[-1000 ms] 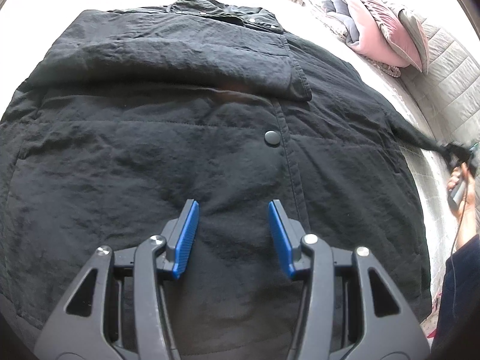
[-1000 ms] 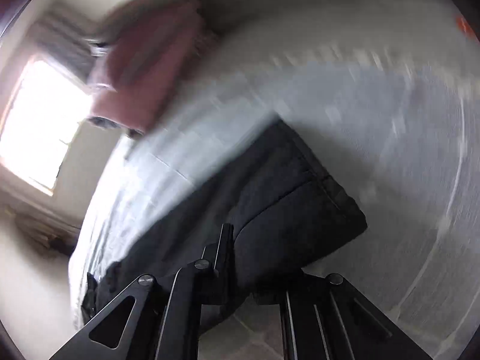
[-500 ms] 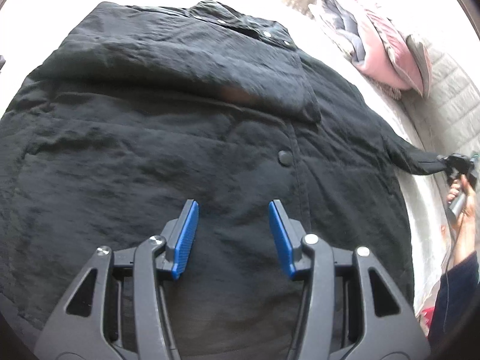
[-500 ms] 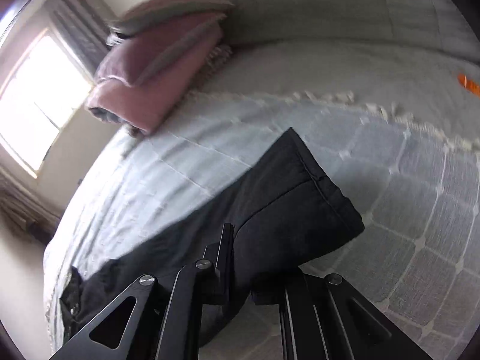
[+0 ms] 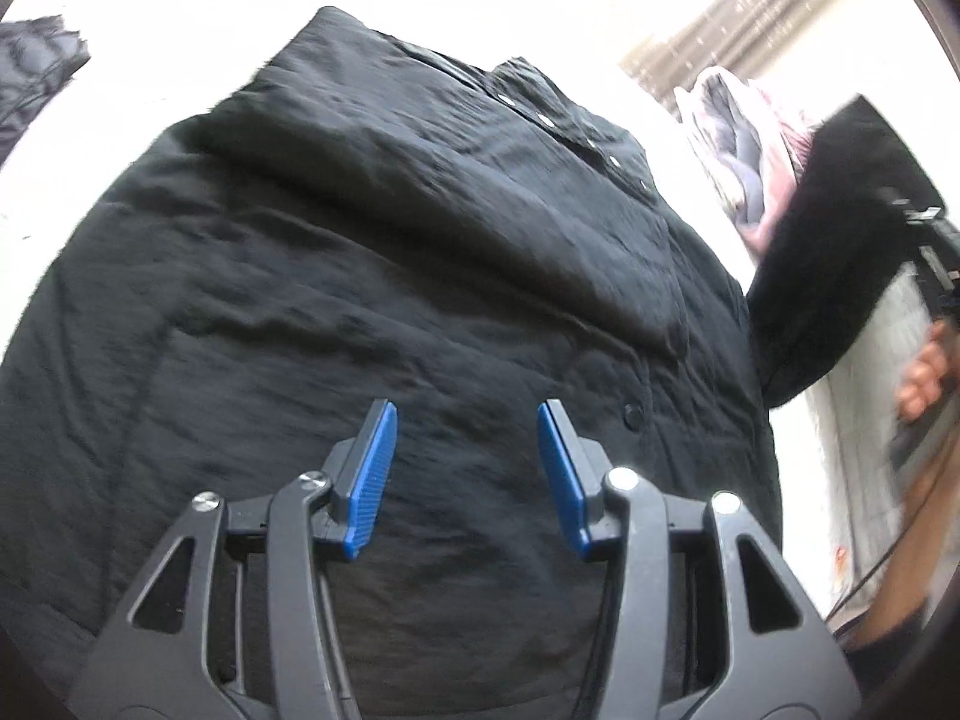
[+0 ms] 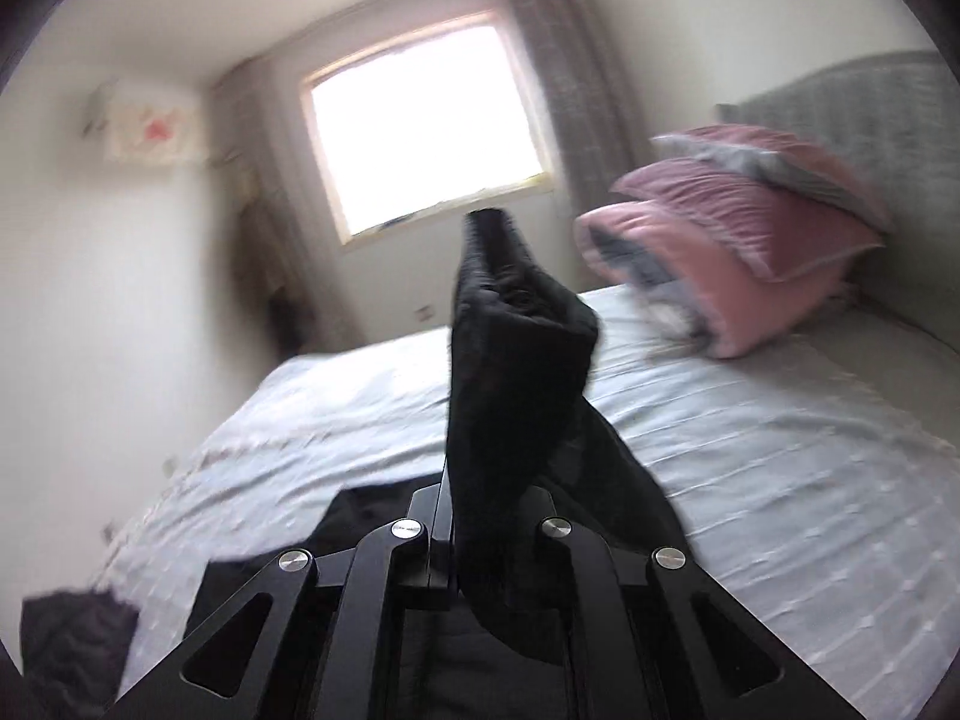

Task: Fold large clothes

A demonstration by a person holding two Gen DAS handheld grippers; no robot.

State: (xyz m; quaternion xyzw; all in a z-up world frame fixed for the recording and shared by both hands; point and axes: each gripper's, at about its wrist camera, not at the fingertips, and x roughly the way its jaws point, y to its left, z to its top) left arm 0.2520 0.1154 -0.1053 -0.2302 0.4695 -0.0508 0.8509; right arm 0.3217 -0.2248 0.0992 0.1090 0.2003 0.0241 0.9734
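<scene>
Left wrist view first, nearest stuff: the left gripper (image 5: 467, 468) sits at the bottom of the frame with its blue jaws spread and nothing between them, hovering over the lower body of the black jacket (image 5: 390, 300). So that hand isn't doing any work on the cloth right now.

Jacket itself is laid out flat on the bed (image 6: 780, 480), filling most of the frame, snap front facing up. One sleeve looks already folded across the chest in the upper middle. Pretty sure that's the done part.

Over at the right edge, the other sleeve (image 5: 840, 228) is lifted off the bed. Right wrist view shows why: the right gripper (image 6: 474, 540) has its jaws pinched on the cuff end, sleeve sticking up in the center of the frame.

My read is we're maybe a third in. Second sleeve needs to land across the body, then the body has to be folded up, none of which has started.

Farther back, pink pillows (image 6: 738, 276) are stacked by the headboard at the right, window (image 6: 420, 120) behind.
</scene>
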